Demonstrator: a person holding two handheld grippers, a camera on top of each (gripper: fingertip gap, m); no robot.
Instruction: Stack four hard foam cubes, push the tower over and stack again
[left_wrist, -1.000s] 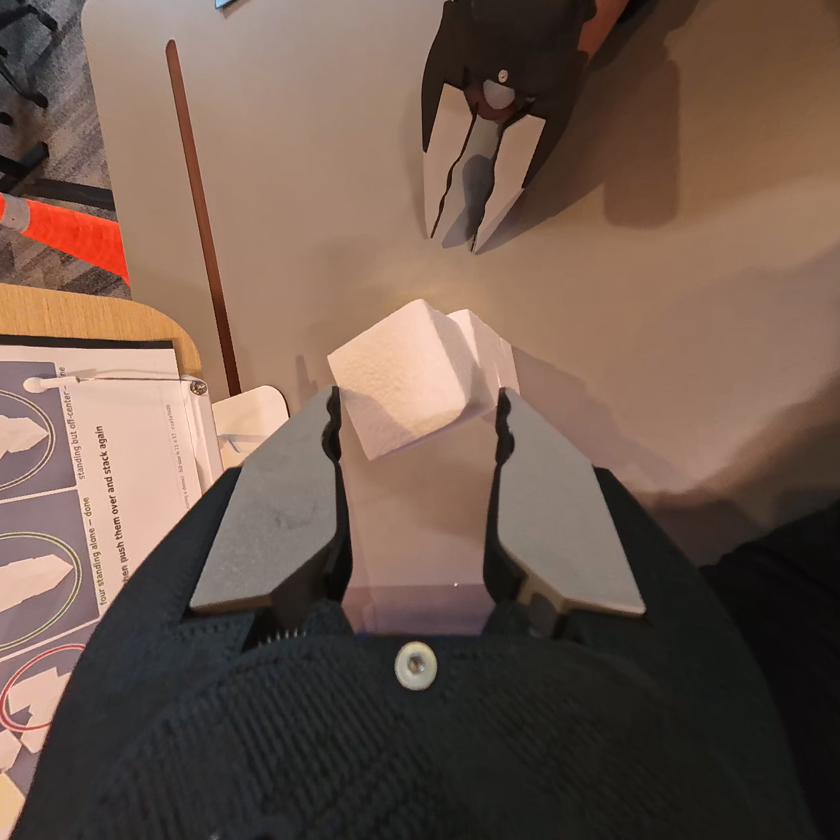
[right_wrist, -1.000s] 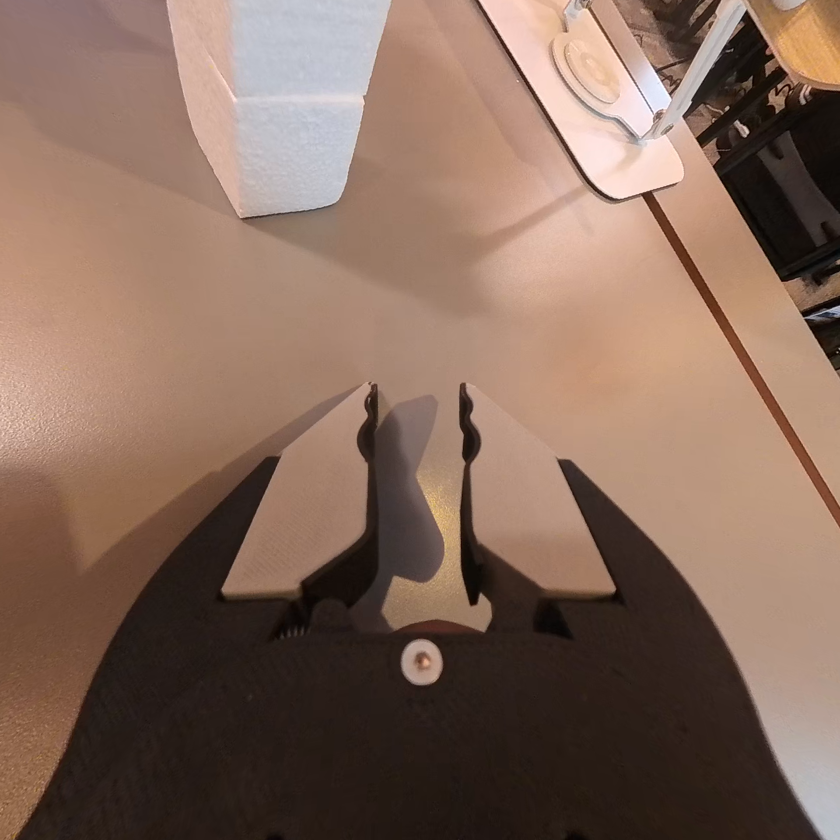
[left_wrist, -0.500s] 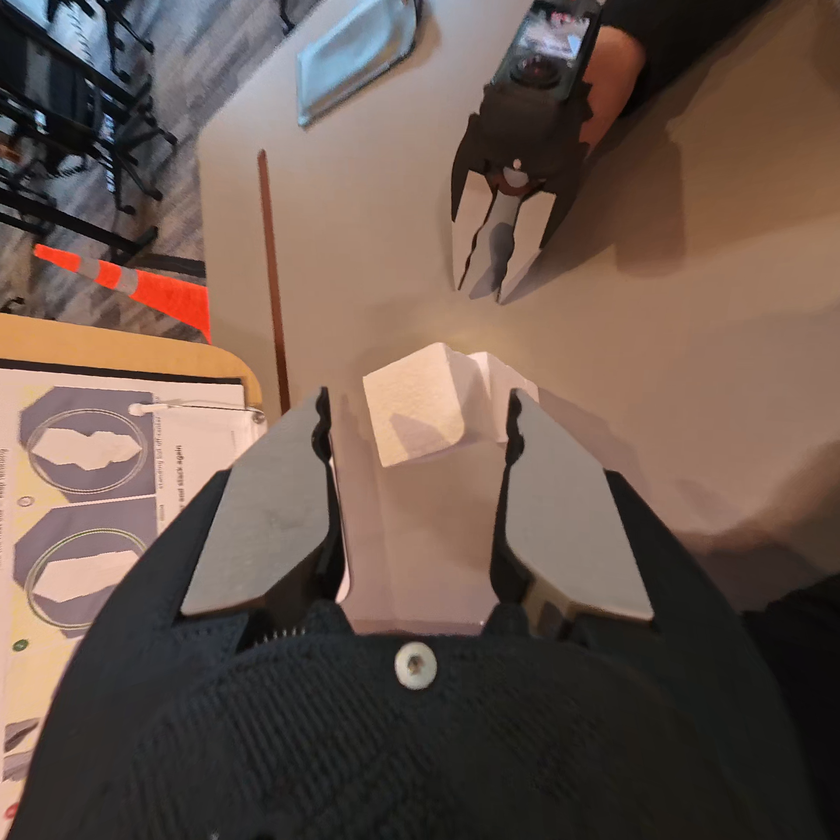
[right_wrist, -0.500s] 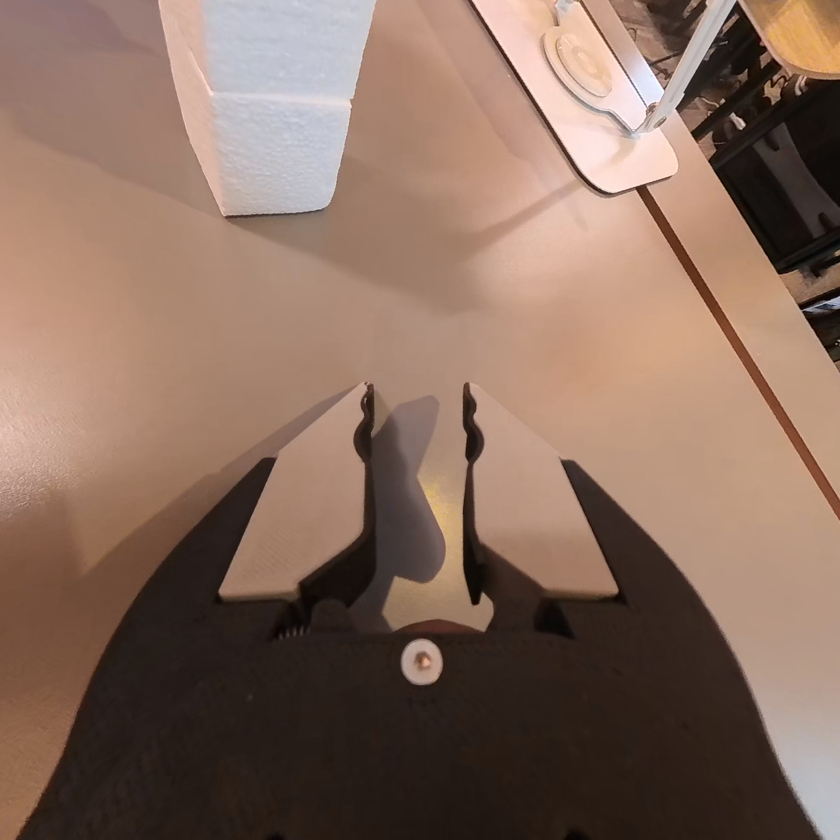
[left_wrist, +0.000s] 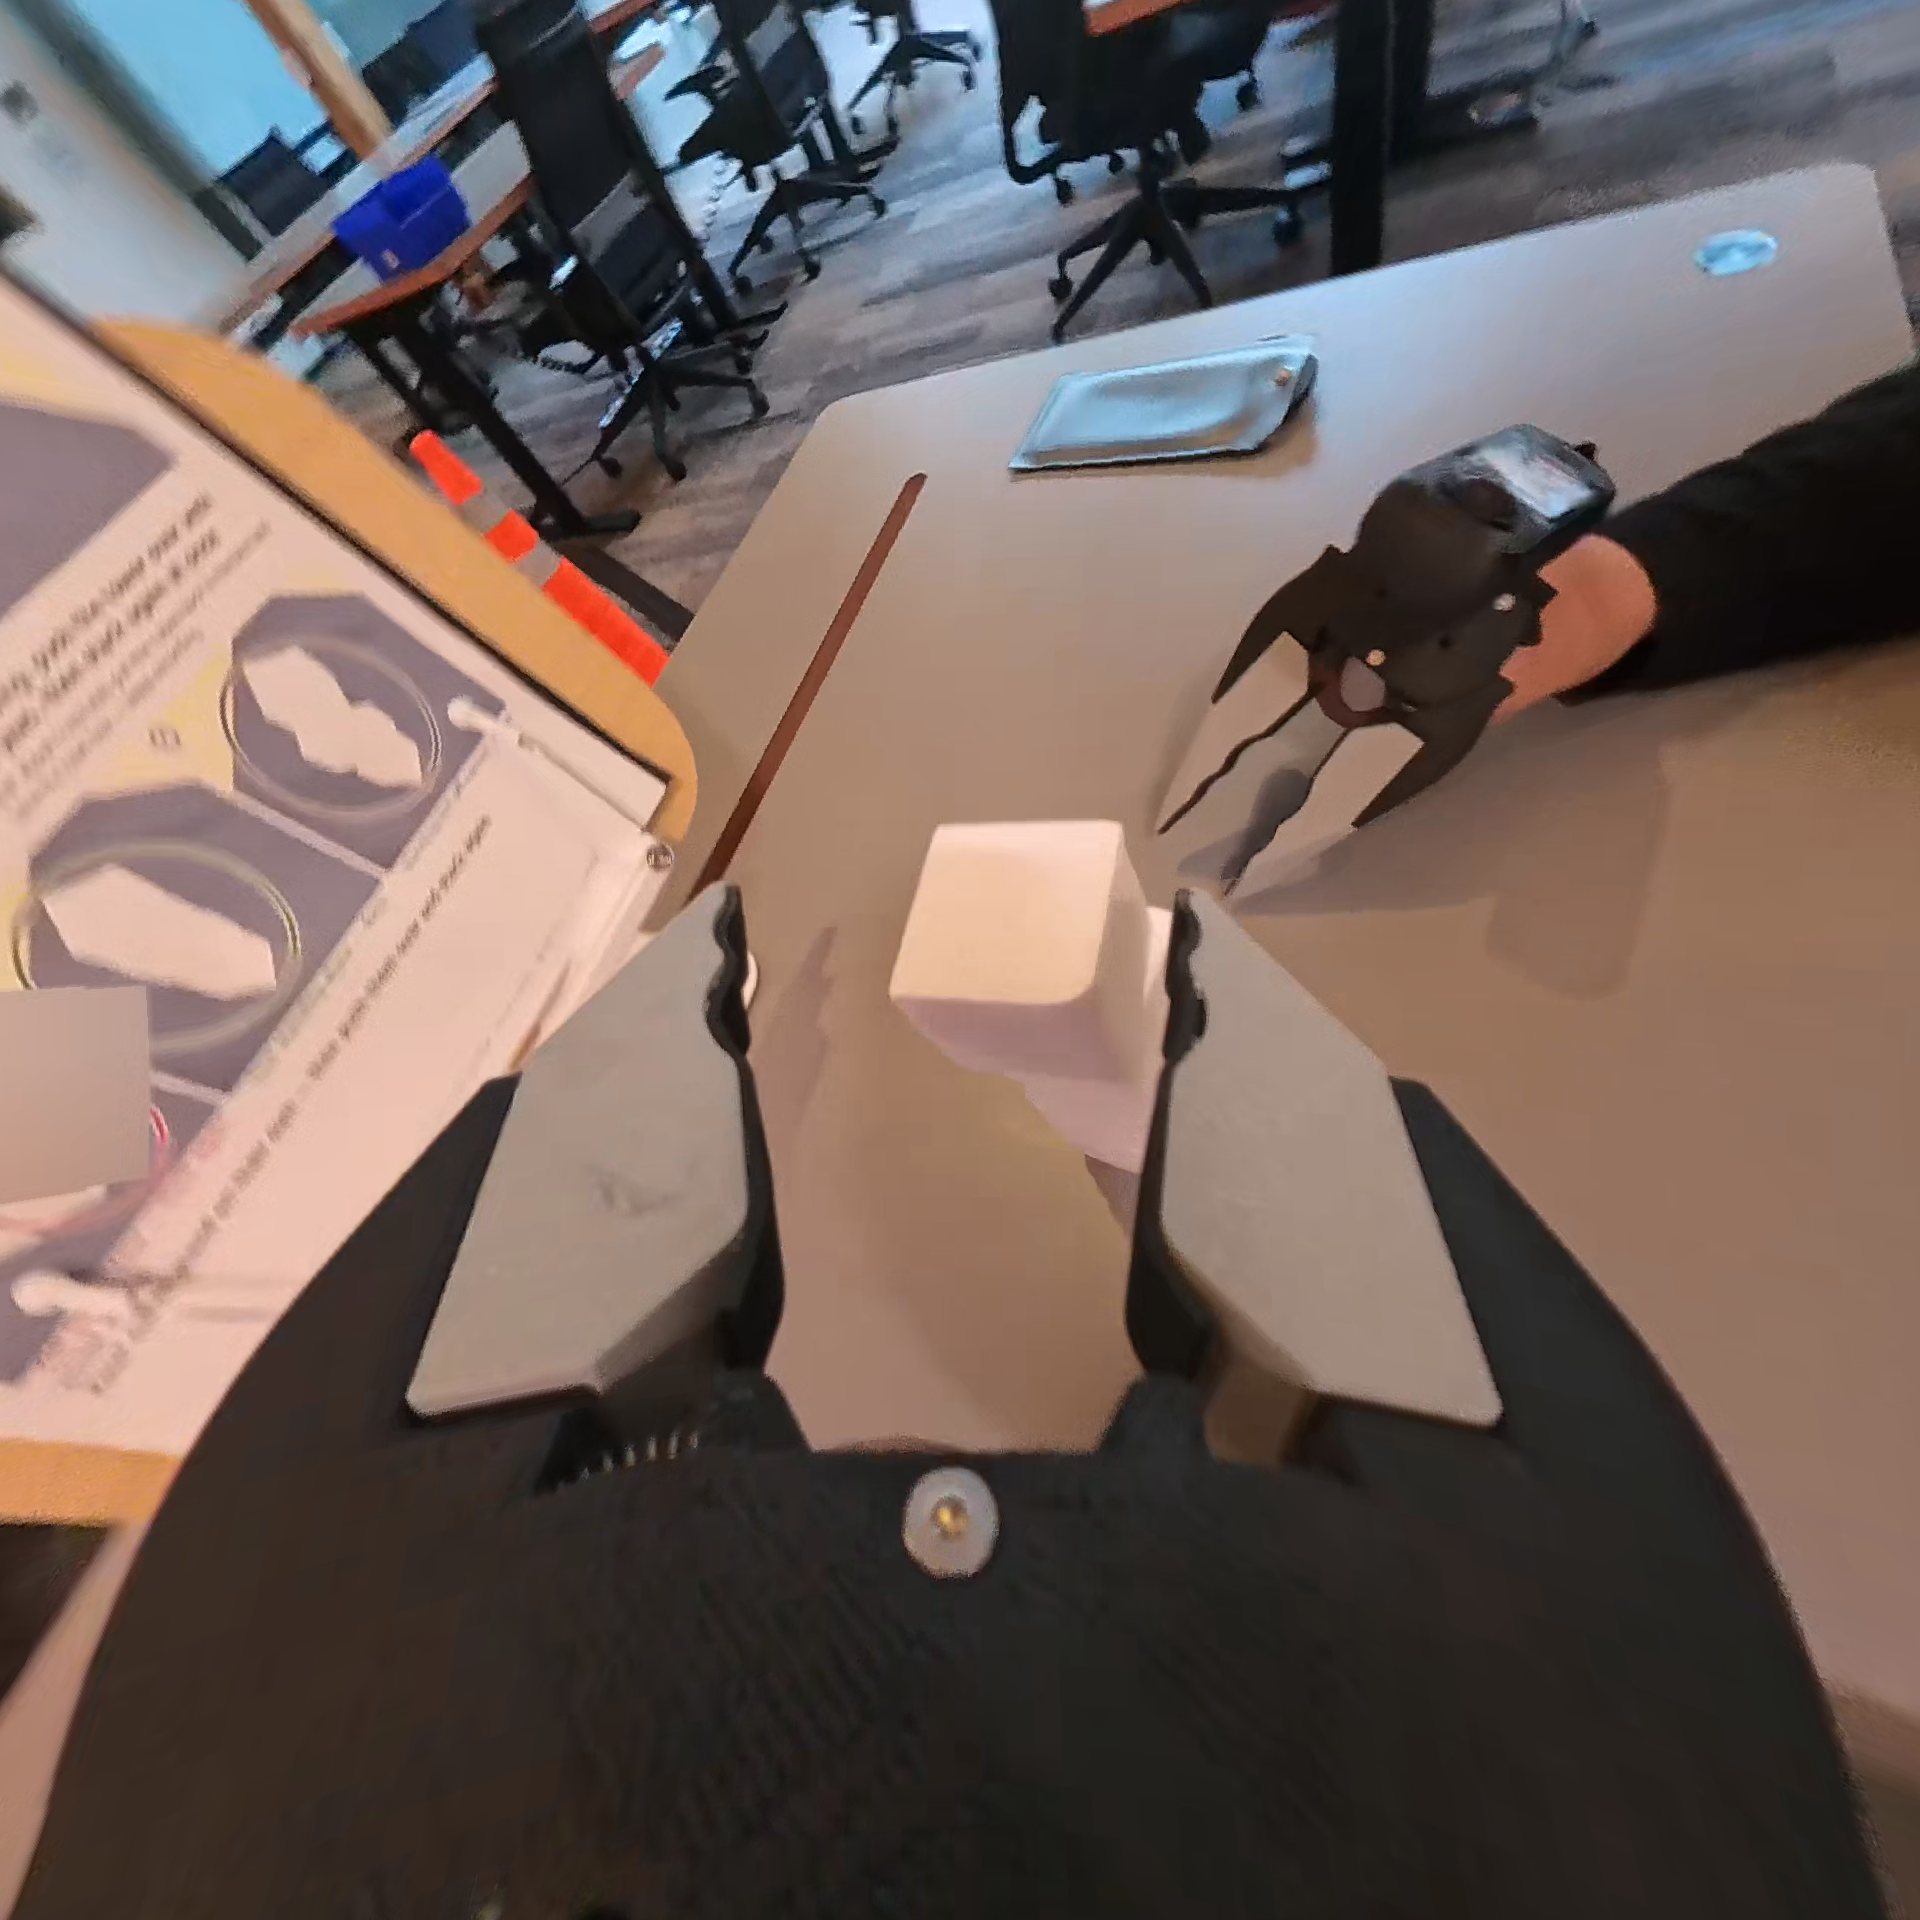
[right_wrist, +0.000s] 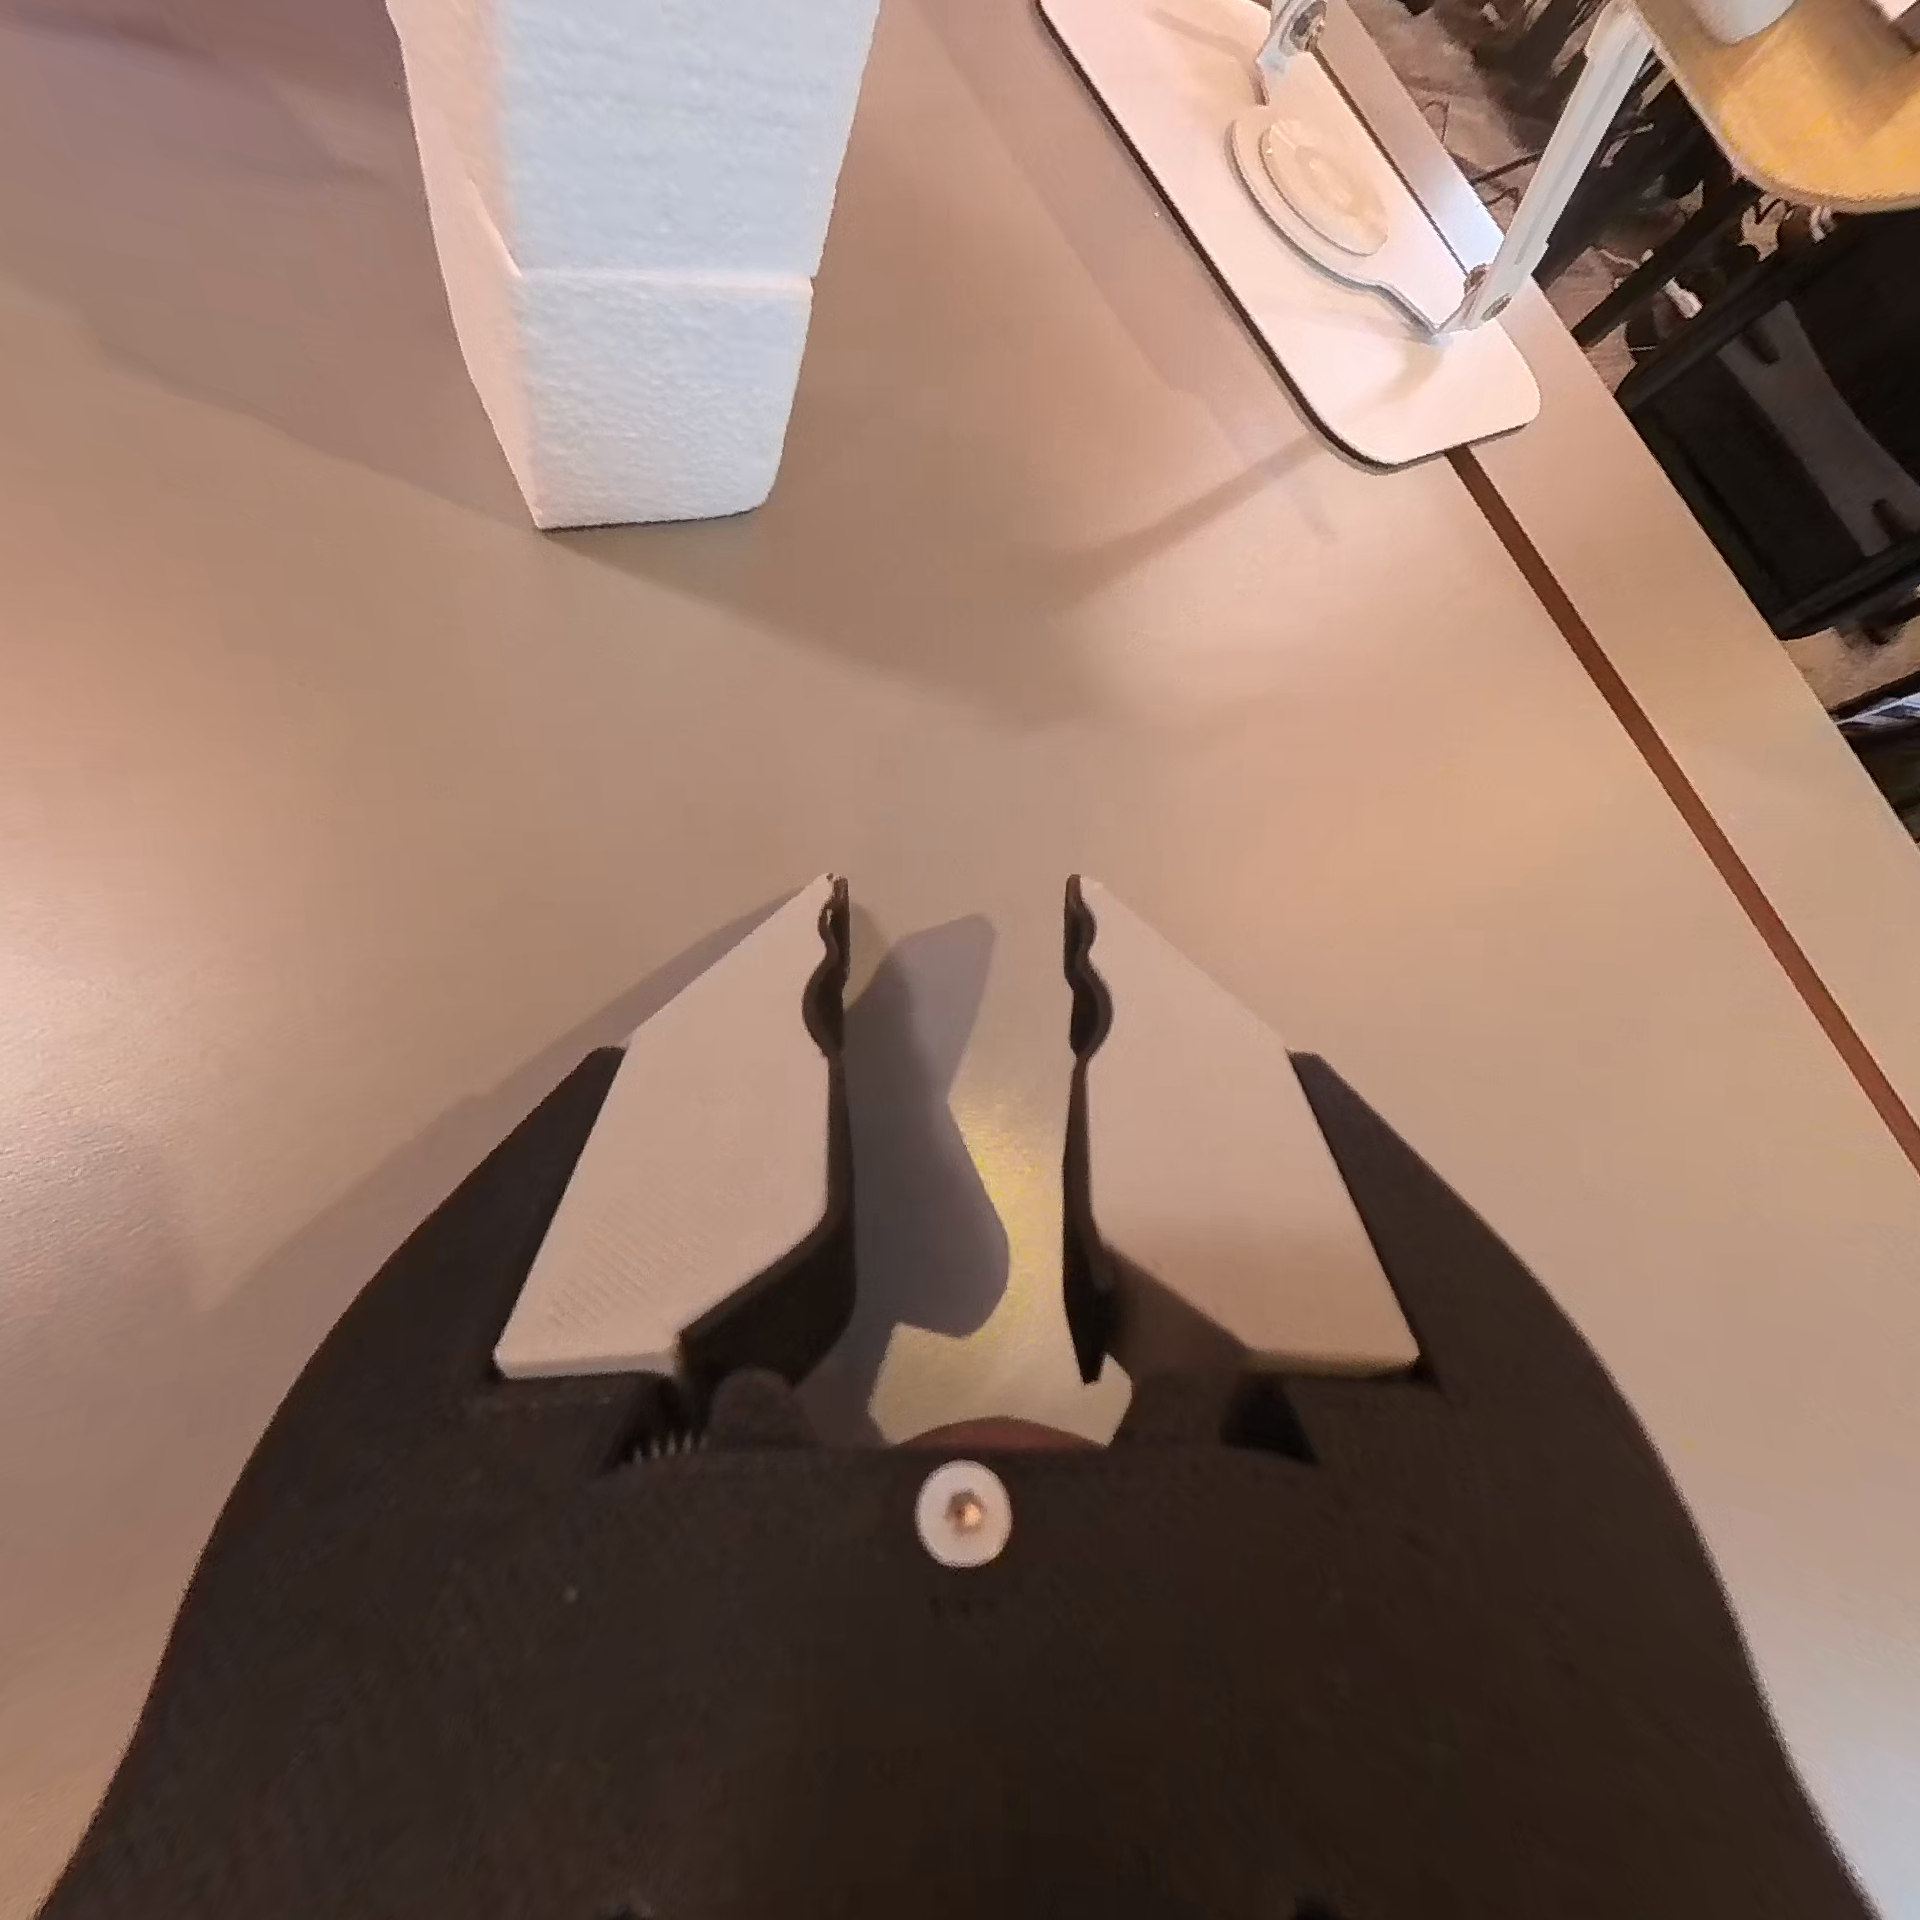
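A tower of white foam cubes (left_wrist: 1003, 935) stands on the beige table (left_wrist: 1558, 1039). From above, the top cube sits slightly turned on the ones below. My left gripper (left_wrist: 956, 925) is open and empty, held above and short of the tower, which shows between its fingers. In the right wrist view only the tower's lower two cubes (right_wrist: 644, 260) show; its top is cut off. My right gripper (right_wrist: 956, 904) is narrowly open and empty, low over the table, well short of the tower. It also shows in the left wrist view (left_wrist: 1288, 790), held by a hand in a black sleeve.
A white base plate with a stand (right_wrist: 1351, 260) lies right of the tower. A brown seam (right_wrist: 1662, 727) runs along the table. A printed sheet on a wooden board (left_wrist: 260, 883) is at left. A grey pad (left_wrist: 1164, 405) lies far back. Office chairs and an orange cone (left_wrist: 540, 561) stand beyond. Across from one pair of fingers to the other is roughly 25 centimeters.
My left gripper opened off the top cube, then rose, drew back and tilted up so the room shows. The tower stays standing. My right gripper has hardly moved.
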